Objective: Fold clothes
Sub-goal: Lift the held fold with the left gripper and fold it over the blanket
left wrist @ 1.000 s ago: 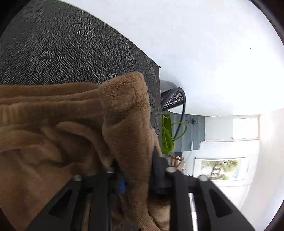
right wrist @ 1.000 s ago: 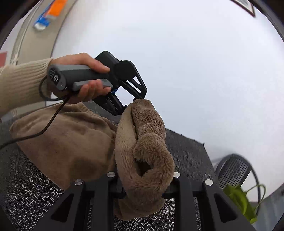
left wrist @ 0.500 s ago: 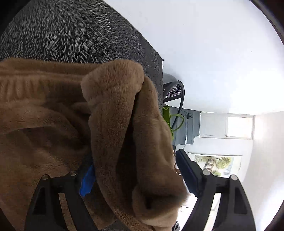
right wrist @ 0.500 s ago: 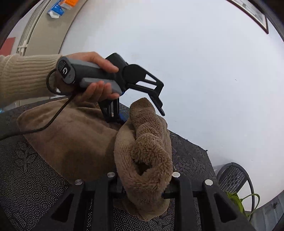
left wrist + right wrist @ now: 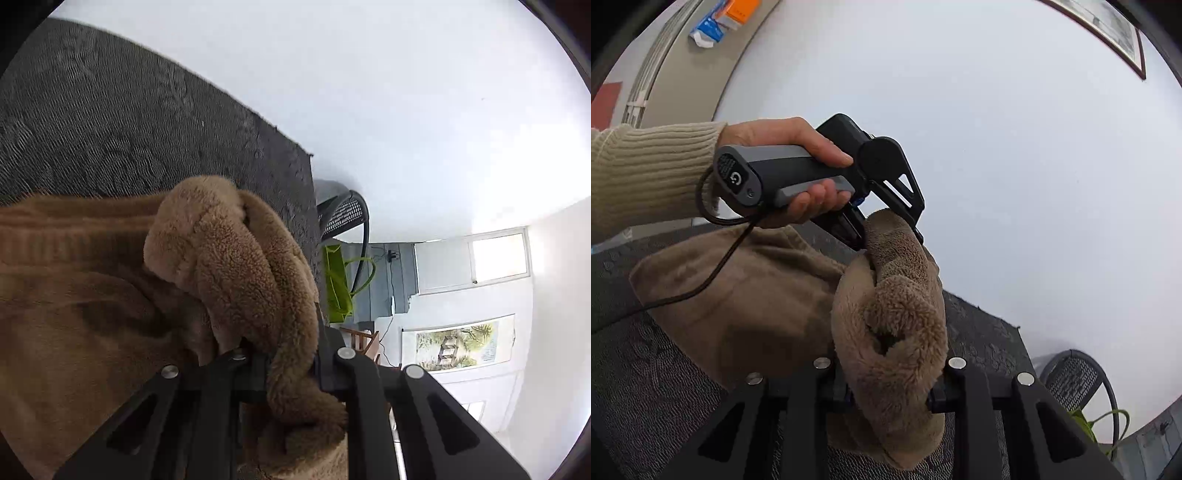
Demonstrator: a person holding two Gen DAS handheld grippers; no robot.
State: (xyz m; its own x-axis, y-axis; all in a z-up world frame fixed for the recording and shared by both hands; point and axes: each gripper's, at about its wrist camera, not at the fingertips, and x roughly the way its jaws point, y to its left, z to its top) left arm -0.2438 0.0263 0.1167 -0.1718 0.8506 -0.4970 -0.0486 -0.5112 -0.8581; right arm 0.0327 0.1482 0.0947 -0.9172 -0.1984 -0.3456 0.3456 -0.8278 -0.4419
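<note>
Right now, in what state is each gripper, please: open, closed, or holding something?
Left gripper: its jaws have just closed, now shut on the brown fleece garment.
Right gripper: shut on a bunched fold of the same garment.

Dark patterned surface (image 5: 110,122) against a white wall (image 5: 369,92). Black mesh chair (image 5: 345,216) beside a green bag (image 5: 334,280); landscape picture (image 5: 458,343) below a window (image 5: 498,256).

1 brown fleece garment (image 5: 768,306), 2 tongs (image 5: 290,373) (image 5: 886,387), 1 hand (image 5: 786,173), 1 mesh chair (image 5: 343,214), 1 green bag (image 5: 336,280).
</note>
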